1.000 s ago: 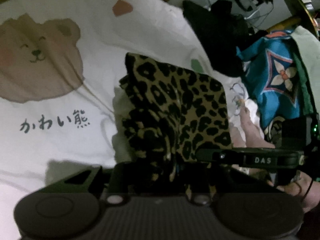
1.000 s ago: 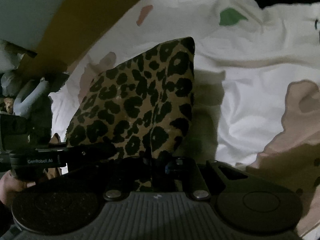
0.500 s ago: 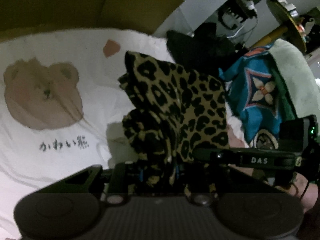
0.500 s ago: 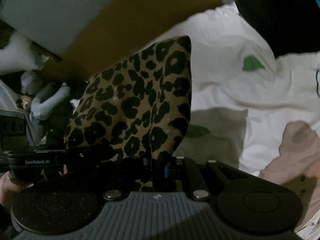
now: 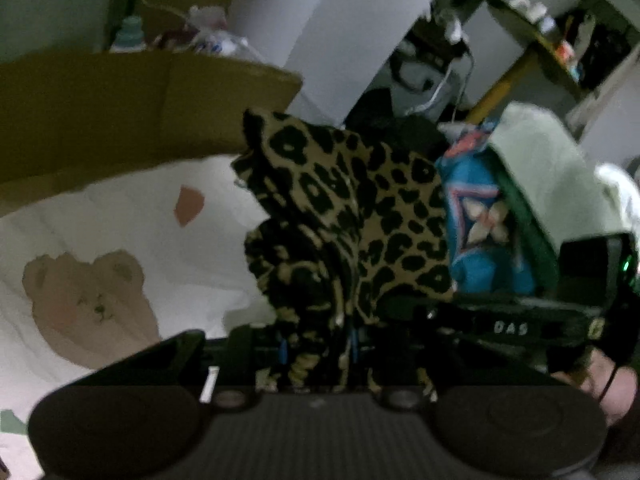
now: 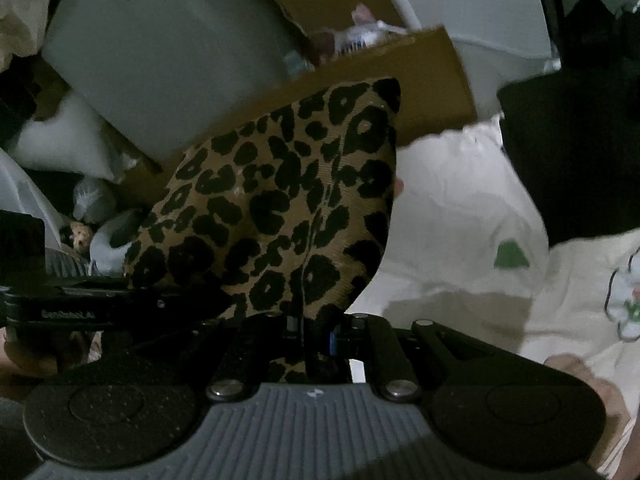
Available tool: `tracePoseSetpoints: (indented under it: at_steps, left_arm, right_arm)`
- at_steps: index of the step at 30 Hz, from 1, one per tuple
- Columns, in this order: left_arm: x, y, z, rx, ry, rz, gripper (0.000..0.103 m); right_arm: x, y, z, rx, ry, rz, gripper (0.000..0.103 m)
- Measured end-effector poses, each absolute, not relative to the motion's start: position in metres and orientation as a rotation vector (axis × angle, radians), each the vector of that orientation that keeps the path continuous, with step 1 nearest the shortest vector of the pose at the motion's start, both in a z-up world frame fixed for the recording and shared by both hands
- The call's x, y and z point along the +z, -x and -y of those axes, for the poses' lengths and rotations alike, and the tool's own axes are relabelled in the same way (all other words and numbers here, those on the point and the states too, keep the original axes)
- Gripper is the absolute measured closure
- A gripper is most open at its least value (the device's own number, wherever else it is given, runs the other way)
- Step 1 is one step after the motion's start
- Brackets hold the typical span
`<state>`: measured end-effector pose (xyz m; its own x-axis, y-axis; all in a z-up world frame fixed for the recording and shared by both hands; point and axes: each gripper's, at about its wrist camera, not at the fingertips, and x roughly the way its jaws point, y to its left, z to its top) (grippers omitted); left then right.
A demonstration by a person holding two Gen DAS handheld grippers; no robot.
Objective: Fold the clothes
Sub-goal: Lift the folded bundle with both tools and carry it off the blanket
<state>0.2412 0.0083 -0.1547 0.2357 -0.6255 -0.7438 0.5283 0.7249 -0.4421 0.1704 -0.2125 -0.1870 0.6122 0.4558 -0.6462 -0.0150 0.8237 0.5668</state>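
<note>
Leopard cloth (image 5: 352, 216) clamped in both grippers and held up off the white sheet (image 5: 120, 208). Left gripper (image 5: 320, 350): jaws narrowly parted, closed on a bunched, thick fold of the cloth. Right gripper (image 6: 316, 332): jaws almost fully together, pinching a thin edge of the cloth (image 6: 280, 200). In the left view, right gripper (image 5: 520, 324) just beside the left one, with the cloth spanning the 2. In the right view, upper corner of the cloth standing free against a cardboard flap (image 6: 420, 80). Below the cloth, open sheet with a bear print (image 5: 88, 300) to the left and bare white fabric (image 6: 452, 208) to the right. Crowded right edge in the left view: blue patterned garment (image 5: 480, 220) and pale green cloth (image 5: 552, 176) close behind the leopard cloth. Dark mass (image 6: 576, 152) along the far right of the right view.
</note>
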Motion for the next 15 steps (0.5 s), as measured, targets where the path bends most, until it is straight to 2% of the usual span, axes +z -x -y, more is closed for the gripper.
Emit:
tracePoseSetpoints:
  at_steps: [15]
  left_arm:
    - [-0.048,-0.24,0.025,-0.76,0.05,-0.995,0.076]
  right_arm:
    - [-0.087,-0.183,0.242,0.296,-0.582,-0.753,0.094]
